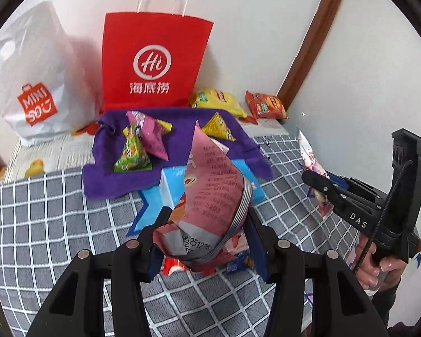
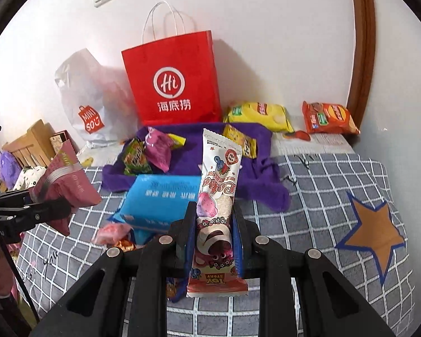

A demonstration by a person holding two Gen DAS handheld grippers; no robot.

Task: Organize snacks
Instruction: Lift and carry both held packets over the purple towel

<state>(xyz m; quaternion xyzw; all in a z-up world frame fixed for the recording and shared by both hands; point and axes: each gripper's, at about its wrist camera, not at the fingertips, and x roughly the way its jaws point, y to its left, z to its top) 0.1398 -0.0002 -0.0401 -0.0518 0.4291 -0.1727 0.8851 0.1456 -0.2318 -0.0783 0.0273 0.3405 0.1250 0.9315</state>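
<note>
Pink crinkled foil snack bag (image 1: 210, 193) fills the frame's centre, clamped in the left gripper (image 1: 207, 241) jaws. Right gripper (image 2: 214, 241) jaws pinch a long white snack bar wrapper (image 2: 217, 196) mid-frame, above the grey checked cloth (image 2: 322, 191).

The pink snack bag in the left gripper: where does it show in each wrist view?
Left wrist: the pink snack bag fills centre-bottom, clamped in the left gripper.
Right wrist: it sits at the left edge, held off the bed.
Shared landmark: the red paper bag against the back wall.
</note>
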